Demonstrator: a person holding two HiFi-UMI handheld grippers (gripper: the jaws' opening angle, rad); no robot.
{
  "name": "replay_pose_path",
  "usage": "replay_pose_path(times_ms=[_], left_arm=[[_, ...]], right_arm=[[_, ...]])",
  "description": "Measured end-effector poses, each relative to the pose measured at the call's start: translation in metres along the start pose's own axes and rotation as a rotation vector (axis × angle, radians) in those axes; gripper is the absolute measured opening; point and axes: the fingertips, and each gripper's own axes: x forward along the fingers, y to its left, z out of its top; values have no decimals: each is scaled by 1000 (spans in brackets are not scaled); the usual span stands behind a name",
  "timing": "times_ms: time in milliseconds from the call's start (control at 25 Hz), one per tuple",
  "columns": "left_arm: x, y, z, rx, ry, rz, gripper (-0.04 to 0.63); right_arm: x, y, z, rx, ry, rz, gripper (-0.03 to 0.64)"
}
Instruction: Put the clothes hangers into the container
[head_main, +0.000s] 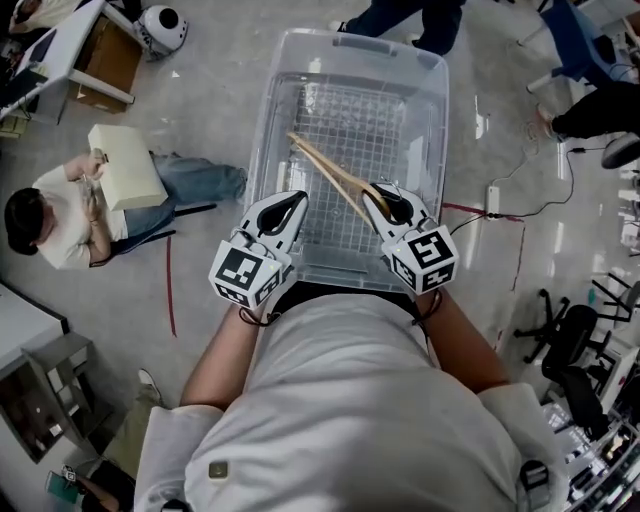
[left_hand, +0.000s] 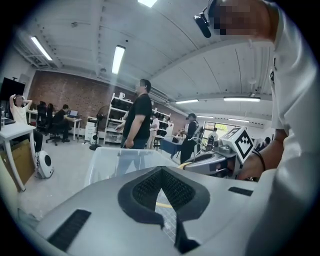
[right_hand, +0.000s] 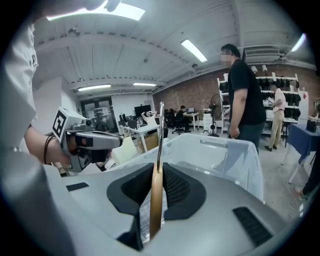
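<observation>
The right tongs (head_main: 388, 207) are clenched on a wooden hanger (head_main: 326, 170). In the right gripper view the tan wood stands edge-on between the two dark pads (right_hand: 175, 187), with its metal hook rising above them. From the head view, the hanger reaches forward and to the left from the grip. It runs out over the open top of the clear plastic container (head_main: 268, 110) that stands on the floor in front of the person. Whether its far end touches the wire grid (head_main: 355, 120) at the bottom of the container or hangs above it cannot be told.

The left tongs (head_main: 287, 211) are clenched on nothing: their pads meet at the tip with only the grid showing in the gap behind. They hover at the near edge of the container, just beside the right tongs and clear of the hanger.

As for progress, this hanger looks to be partway in, carried to the container but not let go. No other hanger shows inside the container, so it appears to be the first, or at least the only one visible. No further hangers appear around it, so how many remain cannot be judged. What is left for this one is to lower it and release the grip.
</observation>
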Motion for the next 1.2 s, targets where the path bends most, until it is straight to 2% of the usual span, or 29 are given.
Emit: replay_pose_path(times_ms=[360, 640, 1040, 1200], left_arm=[[26, 13, -32, -37, 56, 13, 17], [44, 27, -62, -63, 106, 11, 17], [65, 42, -88, -116, 130, 32, 17], [68, 46, -95, -129, 139, 39, 17]], right_arm=[[46, -21, -55, 62, 103, 47, 66], [77, -27, -102, 65, 215, 100, 67], [110, -32, -162, 79, 350, 113, 67], [119, -32, -181, 116, 391, 124, 67]])
